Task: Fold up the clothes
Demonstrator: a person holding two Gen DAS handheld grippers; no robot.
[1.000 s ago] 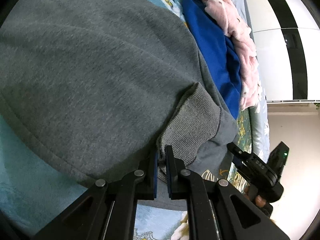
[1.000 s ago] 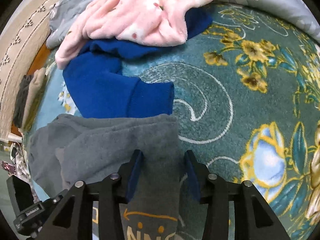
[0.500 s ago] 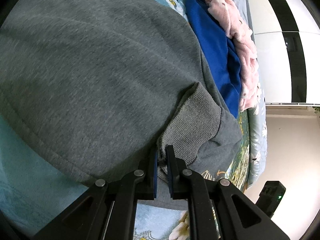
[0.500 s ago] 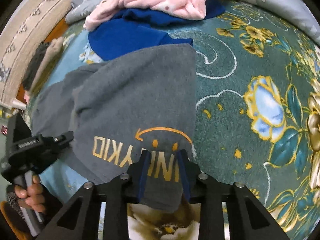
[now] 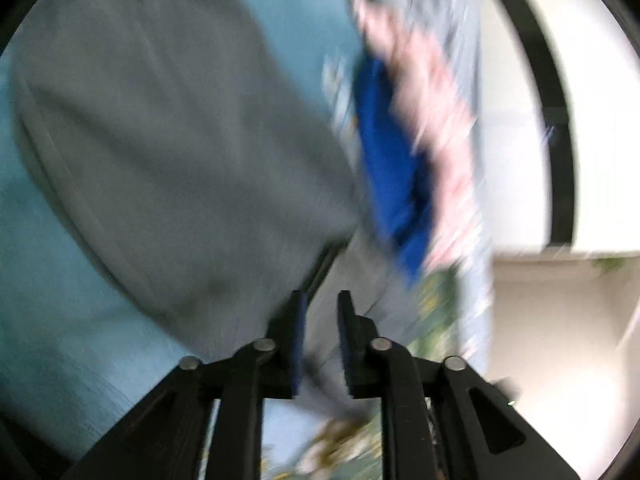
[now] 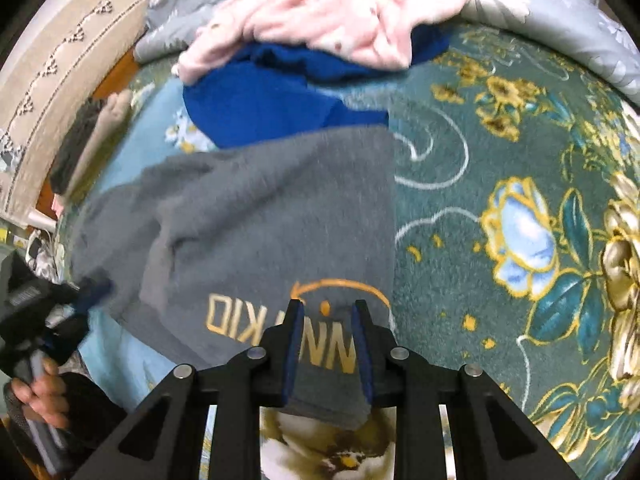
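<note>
Grey sweatshirt (image 6: pixel 256 216) lies spread on the floral bedspread (image 6: pixel 520 184) ahead of my claws. My right claw (image 6: pixel 326 344) is clamped on its printed hem. My left claw (image 5: pixel 322 320) is opening, blurred grey cloth showing between its pads, no longer pinched.

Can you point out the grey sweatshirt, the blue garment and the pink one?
grey sweatshirt (image 6: pixel 272 216): right wrist view, plain fabric above the lettering.
blue garment (image 6: pixel 256 112): right wrist view, its broad front.
pink garment (image 6: pixel 320 16): right wrist view, crumpled middle.
</note>
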